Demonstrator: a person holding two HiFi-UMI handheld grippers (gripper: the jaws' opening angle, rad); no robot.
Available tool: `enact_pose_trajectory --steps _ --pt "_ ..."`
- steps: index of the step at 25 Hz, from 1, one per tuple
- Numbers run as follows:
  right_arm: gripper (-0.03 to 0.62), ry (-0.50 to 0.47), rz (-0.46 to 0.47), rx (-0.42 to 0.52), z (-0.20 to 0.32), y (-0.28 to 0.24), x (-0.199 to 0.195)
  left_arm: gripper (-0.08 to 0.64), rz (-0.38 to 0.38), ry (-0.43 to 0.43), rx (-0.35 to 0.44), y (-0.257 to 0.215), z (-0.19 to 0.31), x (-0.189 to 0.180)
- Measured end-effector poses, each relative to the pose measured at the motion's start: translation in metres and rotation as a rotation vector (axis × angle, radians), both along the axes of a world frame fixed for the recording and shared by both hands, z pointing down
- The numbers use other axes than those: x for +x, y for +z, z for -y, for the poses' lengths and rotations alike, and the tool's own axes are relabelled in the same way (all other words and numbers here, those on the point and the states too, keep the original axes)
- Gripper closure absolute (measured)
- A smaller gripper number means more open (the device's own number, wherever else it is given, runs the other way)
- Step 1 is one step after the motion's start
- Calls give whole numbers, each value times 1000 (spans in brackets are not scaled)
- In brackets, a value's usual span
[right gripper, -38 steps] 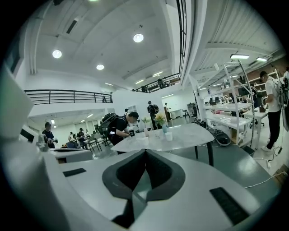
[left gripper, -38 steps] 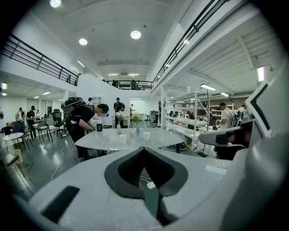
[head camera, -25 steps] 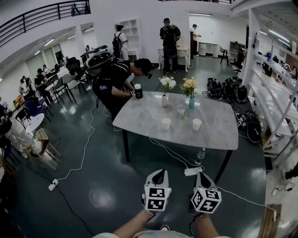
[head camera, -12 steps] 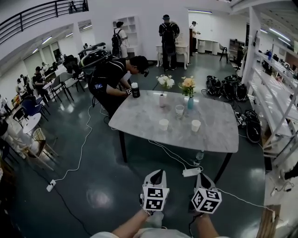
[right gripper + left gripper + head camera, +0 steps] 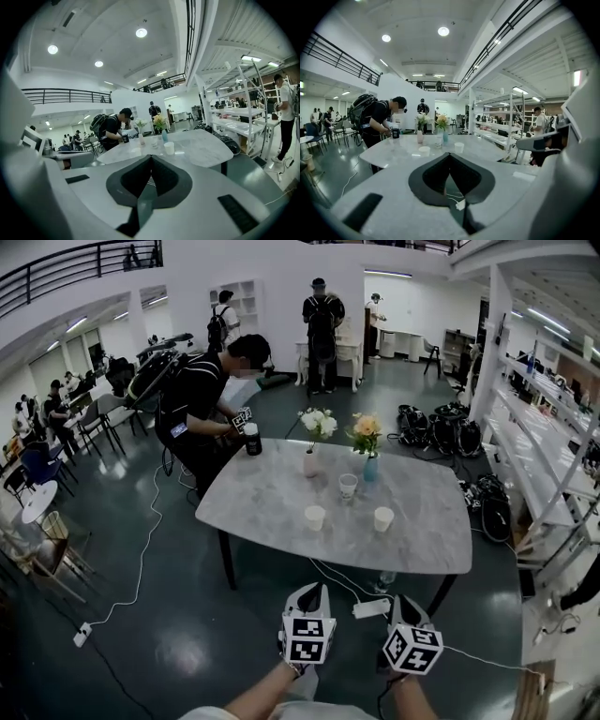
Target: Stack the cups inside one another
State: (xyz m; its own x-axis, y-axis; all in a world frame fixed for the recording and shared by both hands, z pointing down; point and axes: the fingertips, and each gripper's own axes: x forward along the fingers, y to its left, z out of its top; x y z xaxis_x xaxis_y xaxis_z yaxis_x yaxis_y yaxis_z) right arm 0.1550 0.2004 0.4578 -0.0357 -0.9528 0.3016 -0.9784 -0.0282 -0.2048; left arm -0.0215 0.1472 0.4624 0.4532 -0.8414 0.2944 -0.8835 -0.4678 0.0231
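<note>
Three cups stand apart on the marble table (image 5: 422,540): a white cup (image 5: 315,517) at front left, a white cup (image 5: 383,519) at front right, and a clear cup (image 5: 348,487) behind them. My left gripper (image 5: 314,592) and right gripper (image 5: 405,601) hang side by side over the dark floor, short of the table's near edge, both shut with nothing in them. The left gripper view shows its closed jaws (image 5: 450,153) pointing at the white cups (image 5: 424,150) (image 5: 459,147). In the right gripper view a white cup (image 5: 169,148) stands beyond the closed jaws (image 5: 151,156).
Two vases of flowers (image 5: 310,460) (image 5: 369,468) stand behind the cups. A person (image 5: 202,404) bends over the table's far left corner with a black cup (image 5: 252,439). A power strip and cables (image 5: 370,608) lie on the floor under the near edge. Shelving (image 5: 553,474) stands on the right.
The table and cups have come closer and shifted left in the head view as I walk toward them. Both grippers stay shut, side by side.
</note>
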Motion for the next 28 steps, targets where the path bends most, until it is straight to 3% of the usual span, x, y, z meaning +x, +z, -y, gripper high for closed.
enact_pose_trajectory --steps 28 --pt "584 51 -23 -46 215 -1 3 565 0 72 -74 16 227 14"
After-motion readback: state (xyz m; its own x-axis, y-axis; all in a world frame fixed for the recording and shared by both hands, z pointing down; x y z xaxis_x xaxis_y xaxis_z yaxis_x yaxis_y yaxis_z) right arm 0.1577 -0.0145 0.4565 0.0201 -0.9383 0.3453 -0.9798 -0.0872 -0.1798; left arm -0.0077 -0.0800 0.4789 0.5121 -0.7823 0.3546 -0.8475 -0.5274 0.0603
